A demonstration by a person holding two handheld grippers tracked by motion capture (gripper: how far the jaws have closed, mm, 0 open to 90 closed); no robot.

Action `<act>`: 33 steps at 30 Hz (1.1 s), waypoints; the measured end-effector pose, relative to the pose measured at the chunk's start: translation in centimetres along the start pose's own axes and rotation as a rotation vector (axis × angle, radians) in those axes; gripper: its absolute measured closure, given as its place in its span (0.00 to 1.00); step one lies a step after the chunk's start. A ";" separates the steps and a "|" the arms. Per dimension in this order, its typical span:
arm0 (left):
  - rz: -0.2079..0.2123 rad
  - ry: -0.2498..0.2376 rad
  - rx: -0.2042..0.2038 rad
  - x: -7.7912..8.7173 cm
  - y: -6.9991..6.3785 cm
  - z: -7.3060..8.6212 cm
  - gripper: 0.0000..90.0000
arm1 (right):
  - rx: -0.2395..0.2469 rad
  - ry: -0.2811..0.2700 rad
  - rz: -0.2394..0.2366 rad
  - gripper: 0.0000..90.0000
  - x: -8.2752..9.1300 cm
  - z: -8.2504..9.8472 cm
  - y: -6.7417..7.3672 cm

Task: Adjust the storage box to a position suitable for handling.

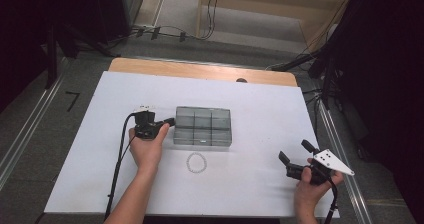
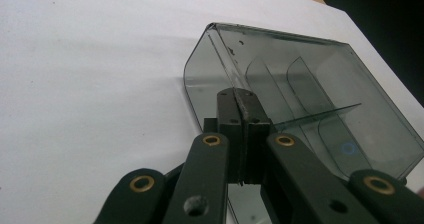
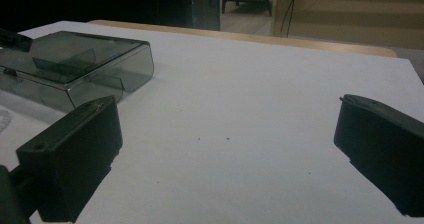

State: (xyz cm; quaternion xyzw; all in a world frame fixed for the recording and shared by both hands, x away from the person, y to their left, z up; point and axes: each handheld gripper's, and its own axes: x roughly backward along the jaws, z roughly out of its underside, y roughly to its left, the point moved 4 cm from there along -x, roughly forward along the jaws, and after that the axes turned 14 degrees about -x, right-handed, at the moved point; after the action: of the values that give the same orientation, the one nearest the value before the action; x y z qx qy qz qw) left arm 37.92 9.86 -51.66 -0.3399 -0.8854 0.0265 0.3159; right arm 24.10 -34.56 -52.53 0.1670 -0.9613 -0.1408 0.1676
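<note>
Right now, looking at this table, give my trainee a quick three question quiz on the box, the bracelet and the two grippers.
1. True or false: the left gripper is shut at the left side of the smoky clear box.
2. Where does the bead bracelet lie? A, inside the box. B, on the white sheet just in front of the box. C, between the right gripper's jaws.
3. Fill in: the right gripper stands ____, with nothing between its jaws.

Key: 1 true. 2 B. 3 open.
</note>
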 end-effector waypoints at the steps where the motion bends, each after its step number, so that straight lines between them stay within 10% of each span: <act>1: -0.002 0.000 -0.002 0.0 0.0 0.0 1.00 | 0.000 -0.001 0.001 0.00 0.0 0.0 0.0; 16: 0.020 0.004 -0.051 0.5 -0.2 -0.1 0.99 | -0.001 0.006 0.004 0.00 0.0 0.0 0.1; 21: -0.021 0.003 -0.105 1.4 -0.1 -0.3 0.77 | 0.006 0.010 -0.002 0.00 -0.1 0.0 0.1; 33: -0.022 -0.035 -0.230 3.2 -1.0 -0.4 0.58 | 0.016 0.025 -0.002 0.00 -0.3 0.1 0.2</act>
State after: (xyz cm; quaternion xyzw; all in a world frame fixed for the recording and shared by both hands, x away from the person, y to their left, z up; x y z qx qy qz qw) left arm 35.74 10.98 -49.39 -0.3637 -0.8916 -0.0726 0.2599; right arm 24.24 -34.22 -52.61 0.1711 -0.9601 -0.1311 0.1780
